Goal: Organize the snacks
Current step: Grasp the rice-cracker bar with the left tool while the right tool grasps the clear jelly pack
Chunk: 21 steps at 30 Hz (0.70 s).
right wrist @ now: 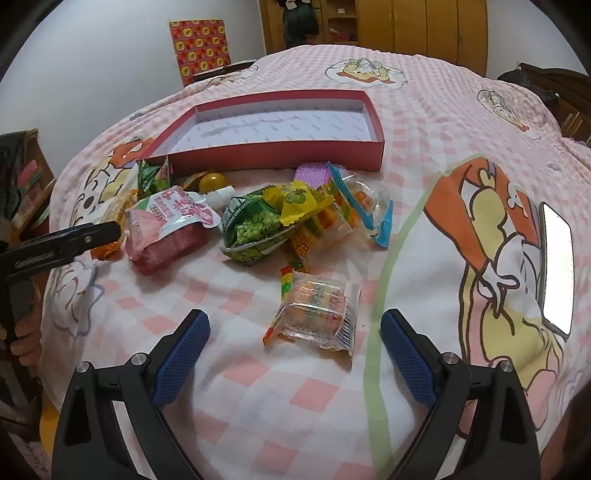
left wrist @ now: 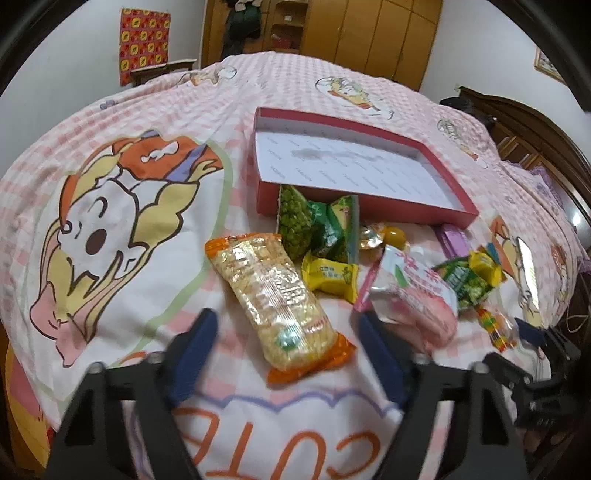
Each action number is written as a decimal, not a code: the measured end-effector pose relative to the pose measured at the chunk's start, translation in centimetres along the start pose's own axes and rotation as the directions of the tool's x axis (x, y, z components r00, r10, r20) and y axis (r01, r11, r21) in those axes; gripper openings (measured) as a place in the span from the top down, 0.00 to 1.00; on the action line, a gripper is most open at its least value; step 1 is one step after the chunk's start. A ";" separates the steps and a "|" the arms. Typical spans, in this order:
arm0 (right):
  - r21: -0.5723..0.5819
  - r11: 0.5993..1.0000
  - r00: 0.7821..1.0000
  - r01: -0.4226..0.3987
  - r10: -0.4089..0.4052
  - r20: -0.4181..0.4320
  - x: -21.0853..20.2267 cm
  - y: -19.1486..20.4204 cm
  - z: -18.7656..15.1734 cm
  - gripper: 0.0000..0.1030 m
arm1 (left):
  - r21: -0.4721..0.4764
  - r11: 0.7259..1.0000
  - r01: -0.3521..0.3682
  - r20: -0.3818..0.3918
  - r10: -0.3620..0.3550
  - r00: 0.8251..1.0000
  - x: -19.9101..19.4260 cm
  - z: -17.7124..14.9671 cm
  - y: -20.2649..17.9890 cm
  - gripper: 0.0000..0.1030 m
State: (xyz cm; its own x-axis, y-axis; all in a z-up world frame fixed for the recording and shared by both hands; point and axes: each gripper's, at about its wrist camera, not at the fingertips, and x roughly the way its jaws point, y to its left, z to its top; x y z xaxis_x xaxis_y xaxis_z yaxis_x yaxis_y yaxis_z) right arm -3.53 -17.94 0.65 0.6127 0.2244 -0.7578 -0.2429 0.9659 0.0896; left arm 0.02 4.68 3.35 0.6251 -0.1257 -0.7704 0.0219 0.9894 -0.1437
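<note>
Bedspread [right wrist: 258,387]: cracker pack [left wrist: 280,306] lengthwise toward box [left wrist: 369,206]

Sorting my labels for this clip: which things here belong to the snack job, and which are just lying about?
Job: shallow red cardboard box; long orange-ended cracker pack; pink spouted pouch; green pea bag; clear rainbow candy pack.
Lying about: lit phone; cartoon bedspread.

I see a pink checked cartoon bedspread [right wrist: 424,122], white walls [left wrist: 74,74], wooden wardrobes [left wrist: 373,29], a dark headboard [left wrist: 535,129], and a red-yellow patterned sheet [right wrist: 201,46].
</note>
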 end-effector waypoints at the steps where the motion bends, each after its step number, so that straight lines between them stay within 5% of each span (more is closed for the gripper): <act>1: -0.001 1.000 1.000 -0.001 0.001 0.001 0.1 0.0 0.0 0.07 | -0.005 1.000 -0.004 -0.011 0.004 1.000 0.4 0.0 0.0 0.38; 4: -0.005 1.000 1.000 -0.005 0.005 0.003 0.2 -0.1 0.0 0.07 | -0.024 1.000 0.004 -0.031 -0.005 0.999 1.2 -0.1 0.1 0.46; 14: -0.004 1.000 1.000 -0.003 0.003 -0.001 1.1 0.1 0.1 0.07 | -0.005 1.000 -0.023 -0.011 0.023 1.000 1.8 -0.2 0.1 0.47; 21: 0.033 0.999 1.000 -0.016 0.016 0.008 1.1 -0.6 0.3 0.19 | 0.001 1.000 -0.023 -0.002 0.023 1.000 1.9 -0.3 0.2 0.47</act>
State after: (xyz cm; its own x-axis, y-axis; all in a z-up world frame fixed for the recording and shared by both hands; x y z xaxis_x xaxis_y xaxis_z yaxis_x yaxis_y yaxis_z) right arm -2.51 -18.26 -0.01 0.6152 0.2406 -0.7508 -0.2277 0.9659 0.1230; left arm 0.99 4.60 1.70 0.6235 -0.1029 -0.7750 0.0081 0.9921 -0.1252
